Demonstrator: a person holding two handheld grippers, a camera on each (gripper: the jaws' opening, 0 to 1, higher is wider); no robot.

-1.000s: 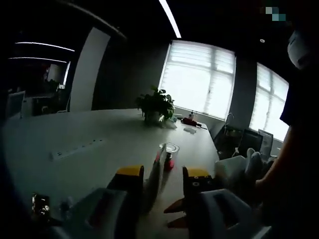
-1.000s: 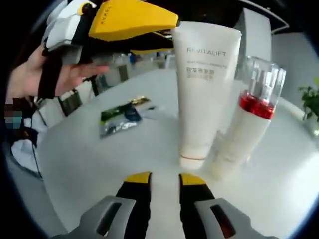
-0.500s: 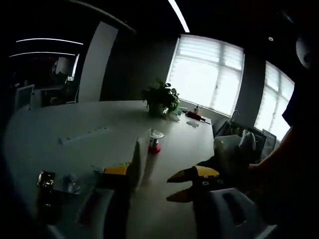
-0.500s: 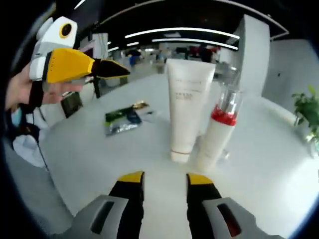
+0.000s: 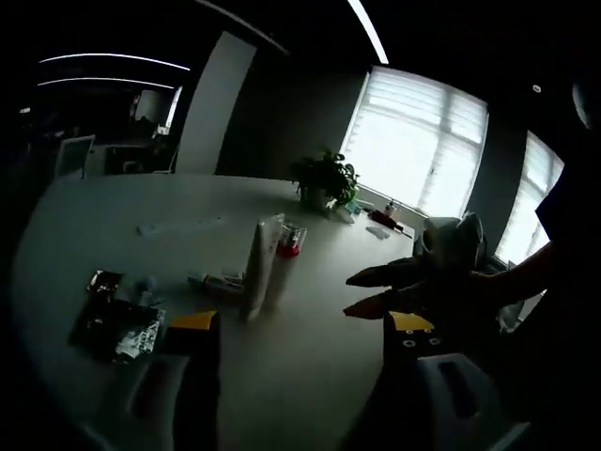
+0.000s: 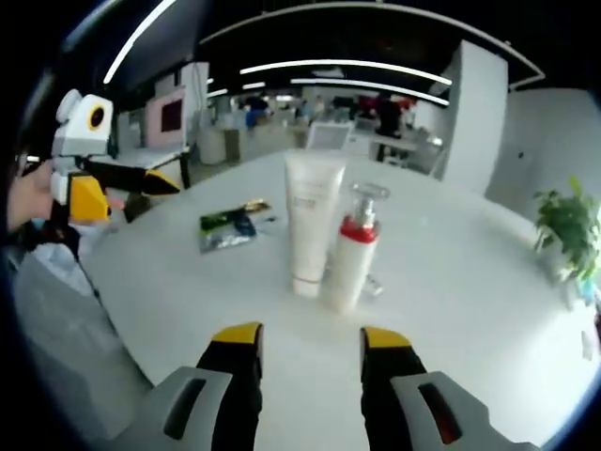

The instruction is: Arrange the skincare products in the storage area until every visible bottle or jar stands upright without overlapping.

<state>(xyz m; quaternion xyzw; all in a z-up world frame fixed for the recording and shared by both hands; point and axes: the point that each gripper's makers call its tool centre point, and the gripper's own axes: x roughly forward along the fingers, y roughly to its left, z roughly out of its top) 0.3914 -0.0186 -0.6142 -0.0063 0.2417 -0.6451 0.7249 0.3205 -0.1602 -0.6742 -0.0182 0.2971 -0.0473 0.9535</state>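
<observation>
**Both grippers apart from the products, jaws spread**

Right gripper (image 6: 311, 340): yellow-tipped fingers (image 6: 235, 336) spread wide, nothing between them, touching nothing. Straight ahead of the gap, on the white table (image 6: 470, 310), a white tube (image 6: 310, 222) stands on its cap; a pump bottle (image 6: 353, 250) with a red collar stands upright just beside it, on the right-finger side. Whether the two touch, cannot tell. Foil sachets (image 6: 230, 225) lie beyond the left finger.

Left gripper (image 5: 302, 327): fingers wide open, empty. Tube (image 5: 259, 267) and bottle (image 5: 285, 263) stand ahead of the gap, nearer the left finger. Sachets (image 5: 115, 321) lie flat outside the left finger. Plant (image 5: 326, 178) far ahead.
</observation>
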